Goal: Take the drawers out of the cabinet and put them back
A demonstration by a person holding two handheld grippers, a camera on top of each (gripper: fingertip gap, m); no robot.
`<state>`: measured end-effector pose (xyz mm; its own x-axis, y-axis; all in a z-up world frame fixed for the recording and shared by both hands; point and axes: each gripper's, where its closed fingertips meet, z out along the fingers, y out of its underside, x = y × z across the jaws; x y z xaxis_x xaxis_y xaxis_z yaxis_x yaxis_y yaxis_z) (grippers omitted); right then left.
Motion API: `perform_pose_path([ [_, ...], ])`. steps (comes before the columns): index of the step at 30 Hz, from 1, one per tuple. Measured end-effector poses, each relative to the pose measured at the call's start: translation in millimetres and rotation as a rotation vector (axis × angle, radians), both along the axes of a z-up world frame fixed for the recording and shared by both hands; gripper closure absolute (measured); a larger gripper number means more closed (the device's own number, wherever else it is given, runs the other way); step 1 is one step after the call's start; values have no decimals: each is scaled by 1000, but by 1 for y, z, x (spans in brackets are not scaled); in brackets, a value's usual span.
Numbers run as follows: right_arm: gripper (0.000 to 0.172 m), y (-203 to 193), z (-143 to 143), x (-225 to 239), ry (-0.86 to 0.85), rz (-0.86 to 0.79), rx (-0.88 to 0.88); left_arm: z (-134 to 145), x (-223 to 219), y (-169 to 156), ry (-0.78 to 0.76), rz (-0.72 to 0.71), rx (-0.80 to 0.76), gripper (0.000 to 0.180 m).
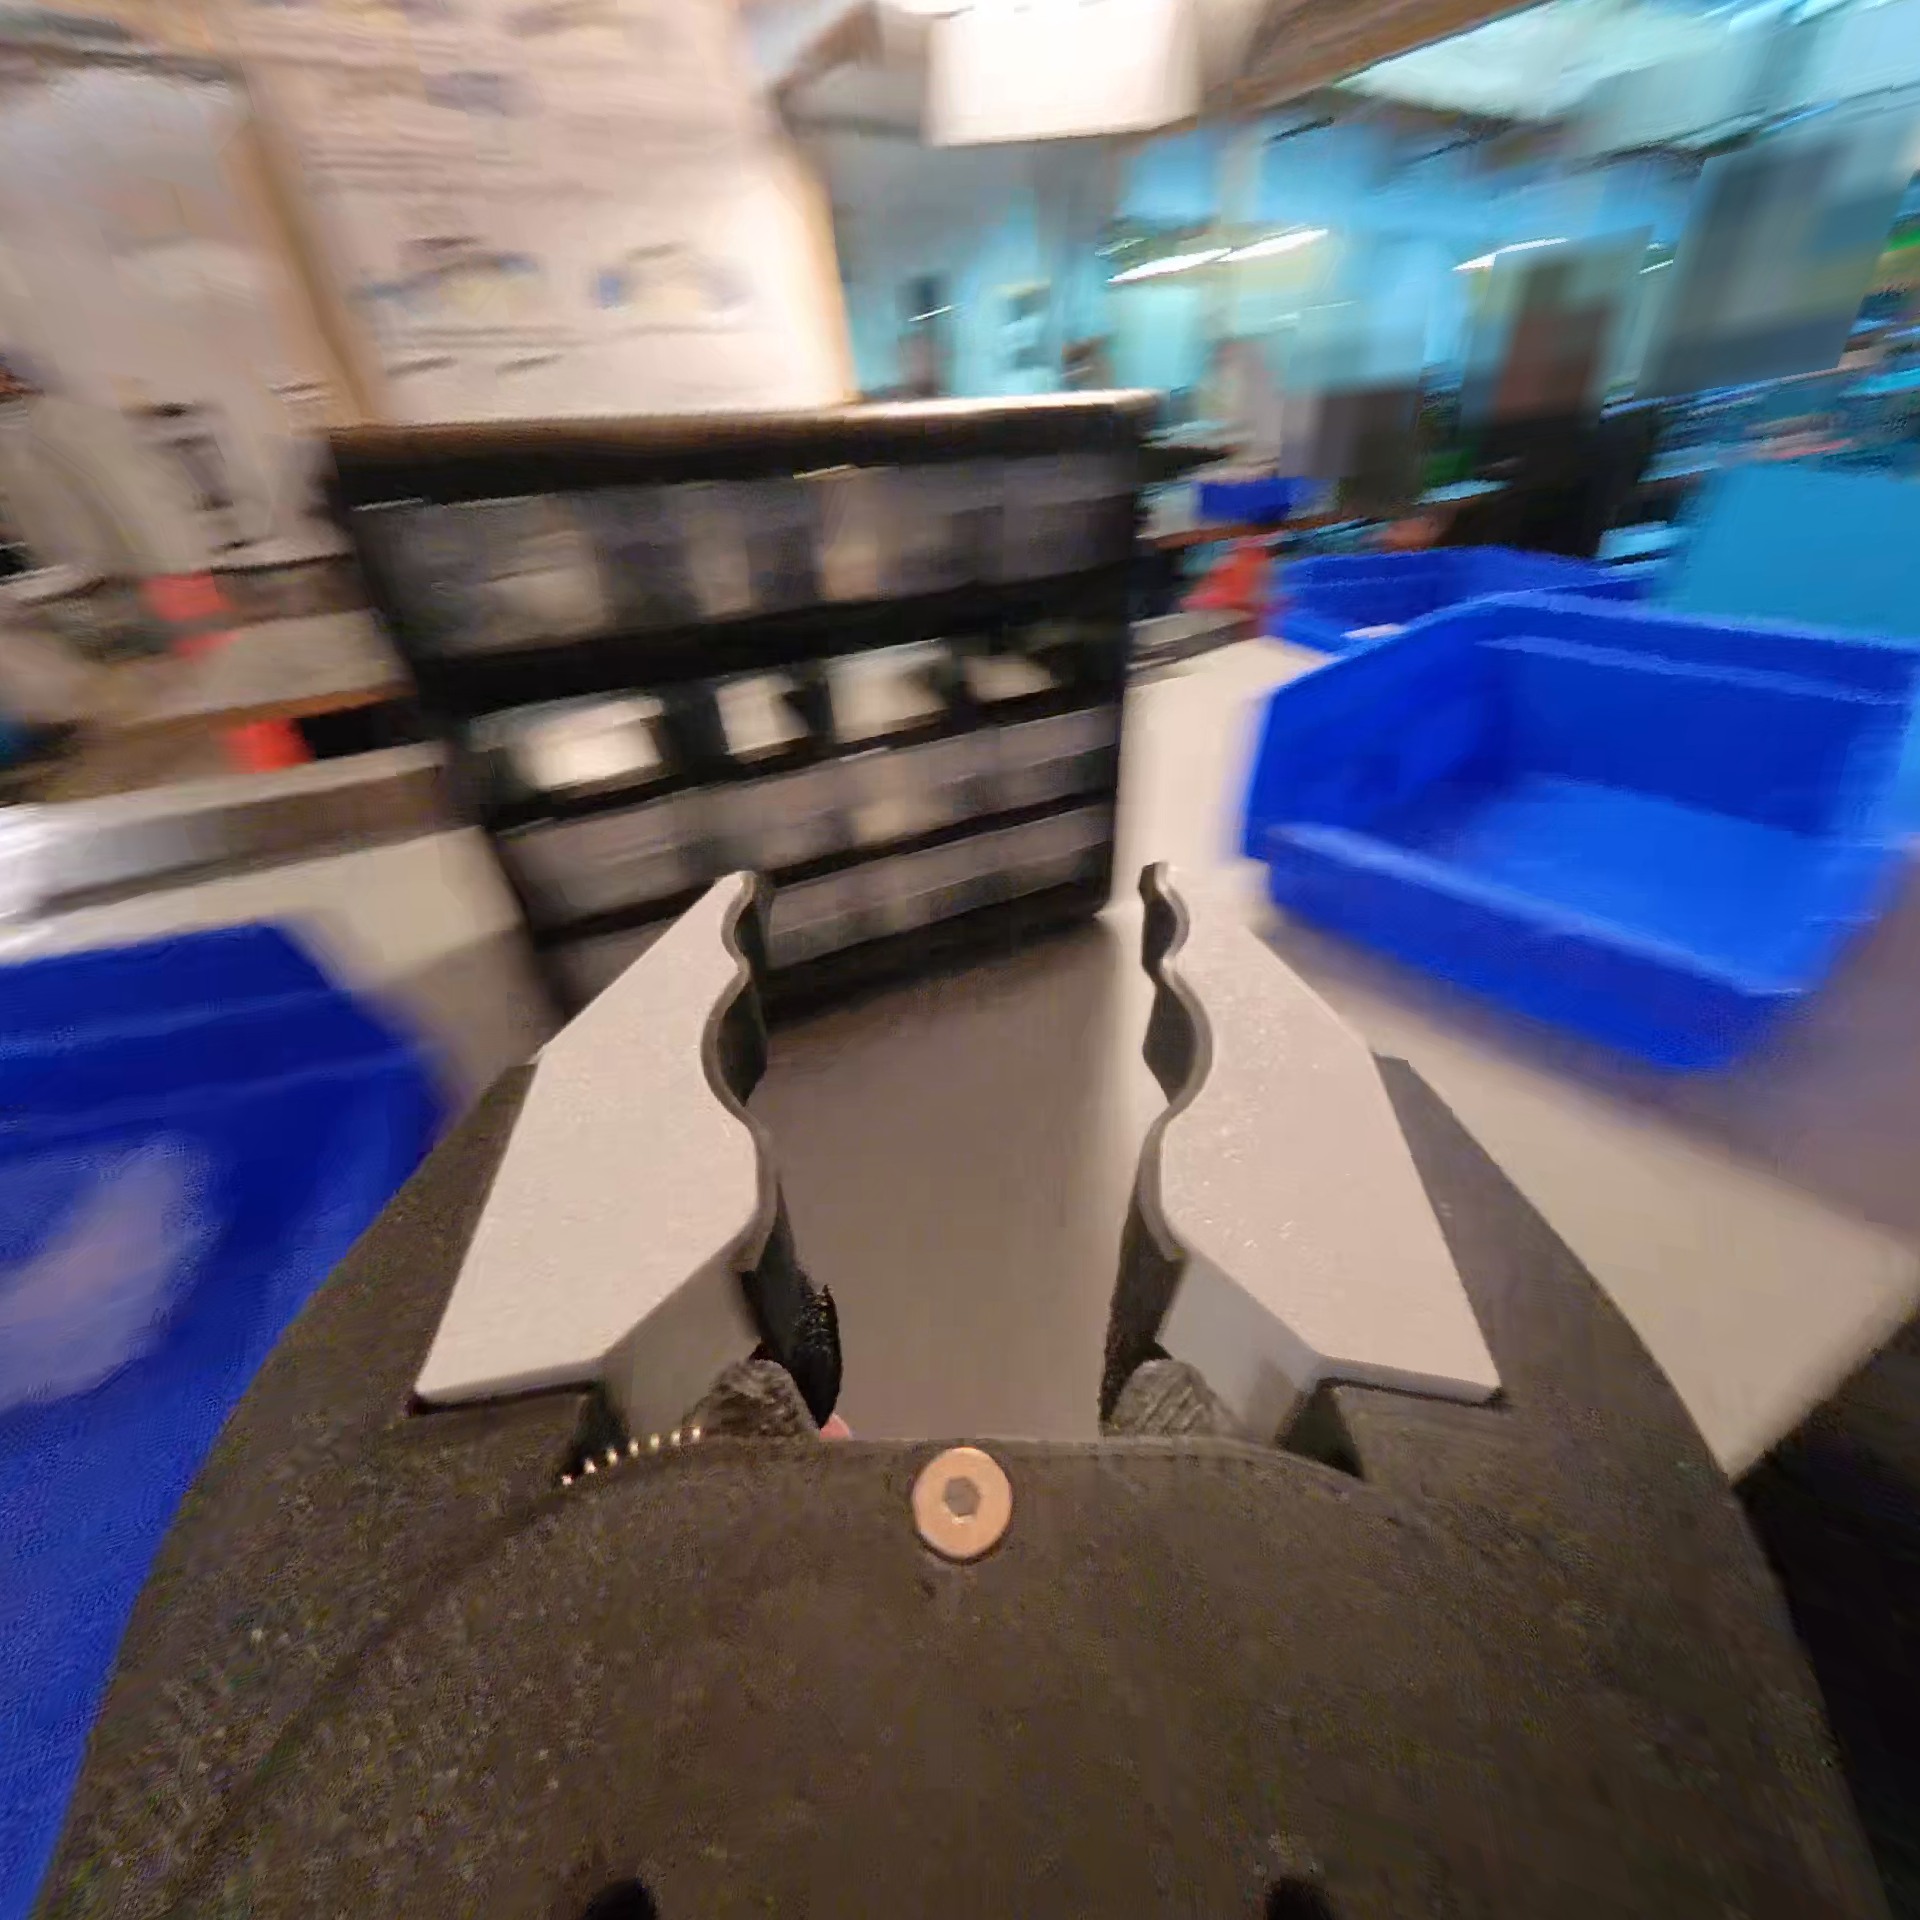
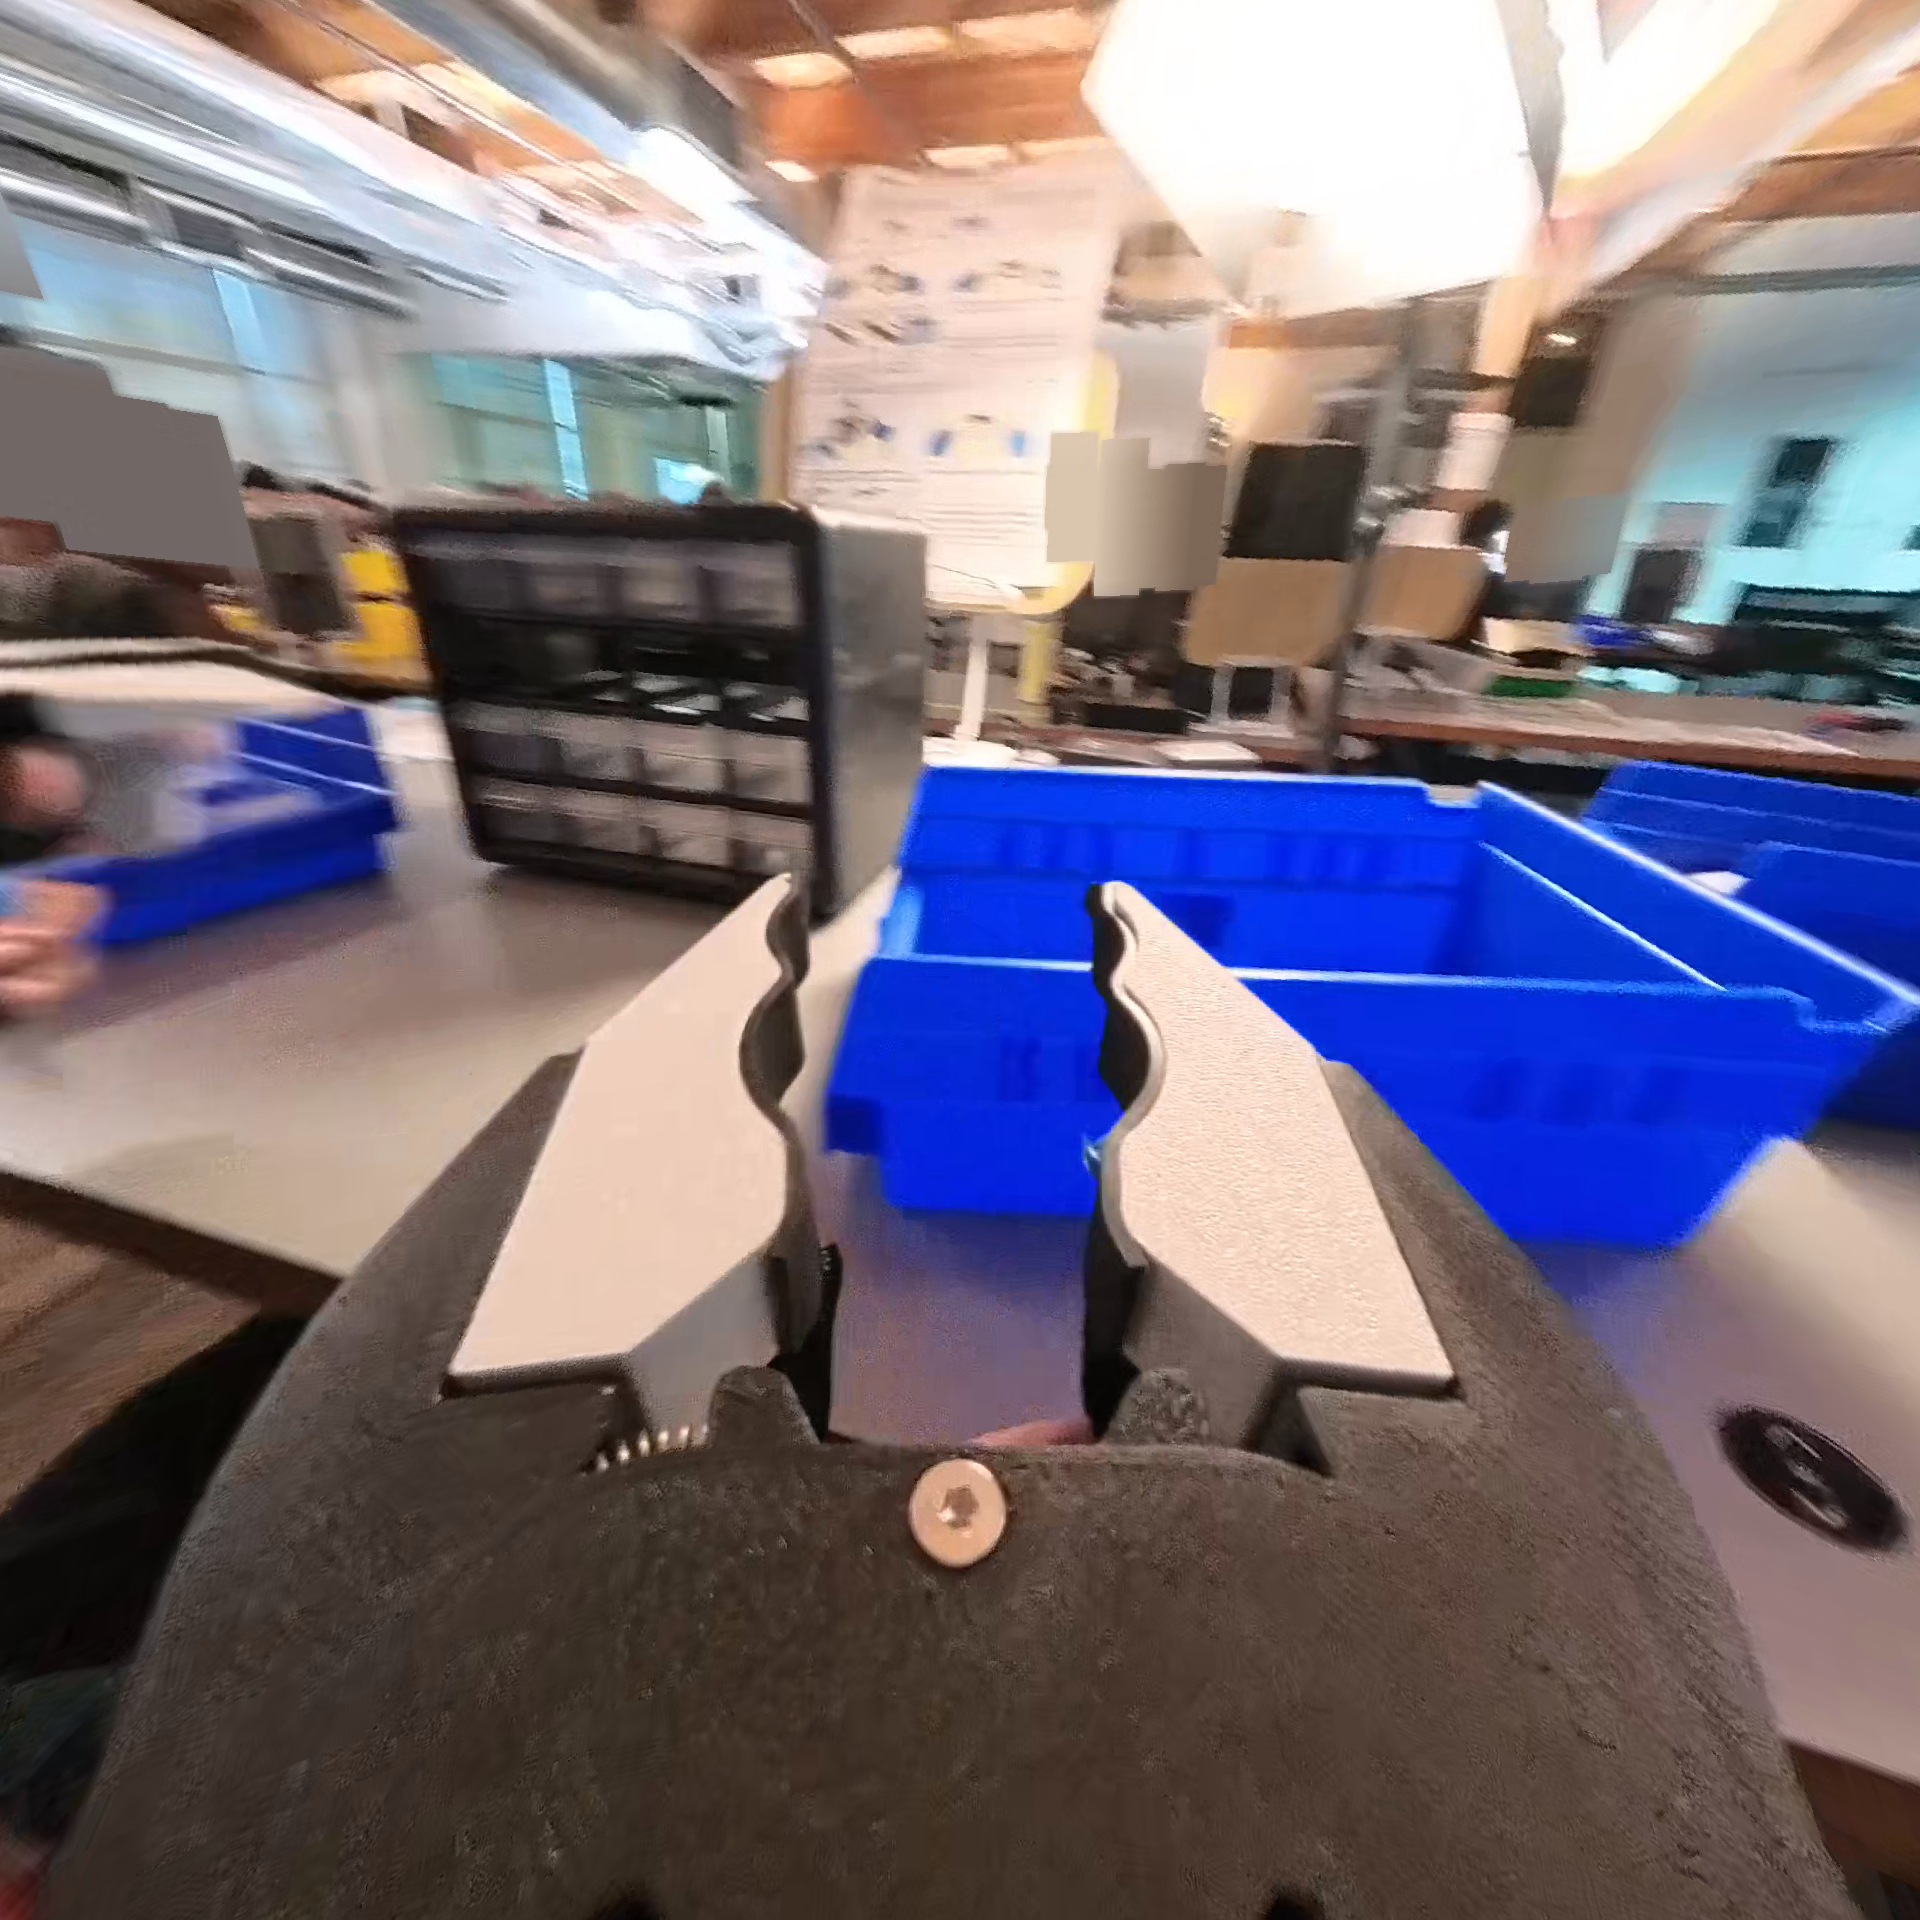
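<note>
Both grey-fingered black grippers, left (image 1: 951,894) and right (image 2: 945,904), gape wide and empty above the grey bench (image 1: 935,1143); best square up slowly to the black plastic drawer cabinet (image 1: 769,665) before gripping one translucent drawer (image 1: 582,748).

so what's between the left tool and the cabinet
Only bare grey table top. In the left wrist view, the open left tool faces the black cabinet with nothing between; blue bins sit off to both sides.

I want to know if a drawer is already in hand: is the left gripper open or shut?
Open. The left gripper has its fingers spread wide, with only bare table between them.
</note>
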<state>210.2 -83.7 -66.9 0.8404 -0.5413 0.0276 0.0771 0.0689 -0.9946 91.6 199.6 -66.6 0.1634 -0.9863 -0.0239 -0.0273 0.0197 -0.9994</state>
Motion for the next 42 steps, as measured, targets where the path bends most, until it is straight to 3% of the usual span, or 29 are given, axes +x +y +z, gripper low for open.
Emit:
perform_pose_path([
  [4,81,15,-18,23,3,-157,-117,-5,-108,124,97,523,75,101],
  [6,70,29,-22,27,6,-193,-145,-8,-153,160,142,710,118,96],
  [8,62,41,-25,31,3,-221,-170,-13,-176,176,173,791,135,93],
  [14,56,51,-55,63,34,-350,-361,-38,-195,194,245,836,86,96],
  [21,59,19,-57,86,40,-422,-409,-31,-238,210,269,899,74,102],
  [24,68,-14,-49,99,28,-505,-419,-18,-222,187,217,809,60,98],
  [27,69,-31,-44,106,43,-550,-427,-28,-191,169,243,746,62,90],
  [30,72,-47,-56,119,119,-585,-426,-42,-179,173,277,780,87,88],
  [34,85,-79,-61,133,139,-639,-415,-35,-206,190,289,898,151,104],
  [37,89,-113,-58,145,141,-707,-408,-30,-245,212,332,987,160,105],
  [40,90,-119,-41,141,93,-684,-361,-16,-247,206,288,936,134,105],
  [42,94,-95,-32,126,60,-599,-328,-4,-222,184,243,845,164,105],
])
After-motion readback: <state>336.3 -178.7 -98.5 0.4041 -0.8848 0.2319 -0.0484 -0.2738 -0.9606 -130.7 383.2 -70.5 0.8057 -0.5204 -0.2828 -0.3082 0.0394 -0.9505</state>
